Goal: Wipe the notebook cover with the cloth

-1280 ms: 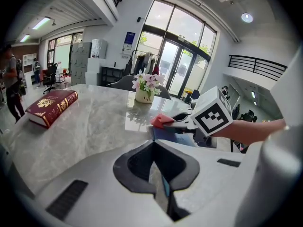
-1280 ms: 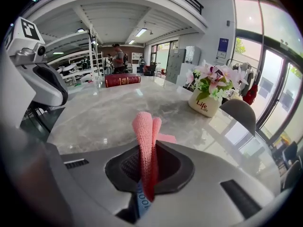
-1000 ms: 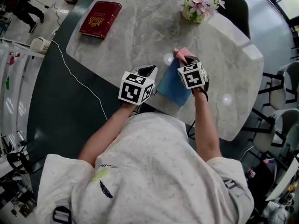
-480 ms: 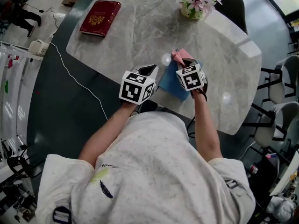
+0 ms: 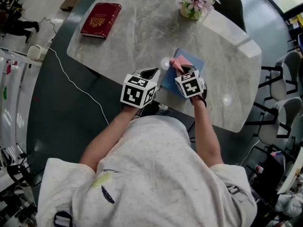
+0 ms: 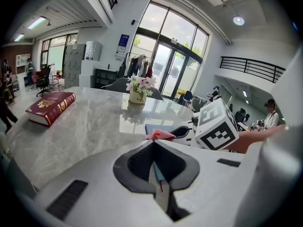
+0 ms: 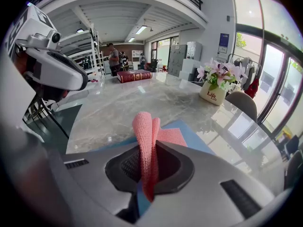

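Note:
A blue notebook (image 5: pixel 189 63) lies on the marble table (image 5: pixel 137 37) near its front edge. A pink cloth (image 5: pixel 177 63) rests on the cover, pinched upright in my right gripper (image 5: pixel 182 71), which is shut on it. In the right gripper view the cloth (image 7: pixel 144 134) stands folded between the jaws over the blue cover (image 7: pixel 191 132). My left gripper (image 5: pixel 152 73) sits at the notebook's near left corner. Its jaws are shut with a thin blue sliver of the notebook (image 6: pixel 158 170) between them. The cloth (image 6: pixel 160 135) and the cover (image 6: pixel 156 127) show just ahead.
A red hardback book (image 5: pixel 100 19) lies at the table's far left. A small pot of pink flowers (image 5: pixel 195 4) stands at the far edge. Chairs (image 5: pixel 284 84) line the right side. A white cable (image 5: pixel 78 82) runs over the dark floor at left.
My right gripper has drawn the pink cloth back toward me and slightly left across the notebook, leaving more of the blue cover showing beyond it. The left gripper has stayed put.

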`<state>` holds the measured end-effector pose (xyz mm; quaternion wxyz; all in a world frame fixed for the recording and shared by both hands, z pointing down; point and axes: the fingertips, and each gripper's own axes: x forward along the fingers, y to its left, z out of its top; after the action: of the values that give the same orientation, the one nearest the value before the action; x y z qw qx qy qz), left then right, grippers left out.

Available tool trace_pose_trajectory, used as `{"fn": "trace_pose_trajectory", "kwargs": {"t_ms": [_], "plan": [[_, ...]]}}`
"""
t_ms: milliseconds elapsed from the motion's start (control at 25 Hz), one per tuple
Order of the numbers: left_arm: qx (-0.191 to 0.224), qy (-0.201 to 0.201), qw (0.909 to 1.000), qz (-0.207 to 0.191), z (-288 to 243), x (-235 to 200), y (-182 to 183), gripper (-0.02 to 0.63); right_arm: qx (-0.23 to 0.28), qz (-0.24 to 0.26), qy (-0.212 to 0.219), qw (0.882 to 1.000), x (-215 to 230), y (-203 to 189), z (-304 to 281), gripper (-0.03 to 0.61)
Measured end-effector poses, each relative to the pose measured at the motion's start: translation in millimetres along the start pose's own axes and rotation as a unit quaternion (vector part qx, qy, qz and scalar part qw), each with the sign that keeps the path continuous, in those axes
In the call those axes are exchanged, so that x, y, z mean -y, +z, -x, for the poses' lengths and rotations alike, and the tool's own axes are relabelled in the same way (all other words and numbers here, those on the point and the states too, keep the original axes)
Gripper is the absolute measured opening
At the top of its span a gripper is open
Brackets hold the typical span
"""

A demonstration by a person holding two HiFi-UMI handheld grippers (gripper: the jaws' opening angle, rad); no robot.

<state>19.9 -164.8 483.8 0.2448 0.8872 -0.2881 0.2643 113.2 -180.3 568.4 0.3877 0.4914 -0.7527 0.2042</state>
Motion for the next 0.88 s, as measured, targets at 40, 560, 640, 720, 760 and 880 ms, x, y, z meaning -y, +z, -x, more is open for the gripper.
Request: {"fn": "trace_pose_trajectory", "kwargs": {"t_ms": [40, 560, 640, 720, 760, 880], "plan": [[0.0, -0.001, 1.0, -0.001, 1.6, 1.0, -0.8, 0.006, 0.0, 0.0, 0.002, 1.0, -3.6, -0.5, 1.6, 0.015], [0.007, -0.021, 0.9997, -0.01, 24.5, 15.2, -14.0, 0.006, -0.002, -0.011, 0.004, 1.0, -43.9, -17.3, 18.1, 0.015], [0.008, -0.022, 0.9997, -0.009, 28.2, 15.1, -17.4, 0.006, -0.003, -0.012, 0.007, 1.0, -51.8, -19.5, 19.2, 0.015], [0.007, -0.024, 0.9997, -0.006, 31.8, 14.7, -21.9, 0.006, -0.006, -0.014, 0.007, 1.0, -59.1, -23.0, 20.9, 0.015], [0.007, -0.025, 0.9997, -0.004, 33.5, 15.0, -24.3, 0.006, -0.007, -0.015, 0.007, 1.0, -62.6, -24.7, 22.1, 0.015], [0.007, -0.029, 0.9996, 0.0, 37.4, 16.6, -30.1, 0.006, -0.009, -0.017, 0.006, 1.0, -71.2, -27.3, 25.9, 0.015]]}}
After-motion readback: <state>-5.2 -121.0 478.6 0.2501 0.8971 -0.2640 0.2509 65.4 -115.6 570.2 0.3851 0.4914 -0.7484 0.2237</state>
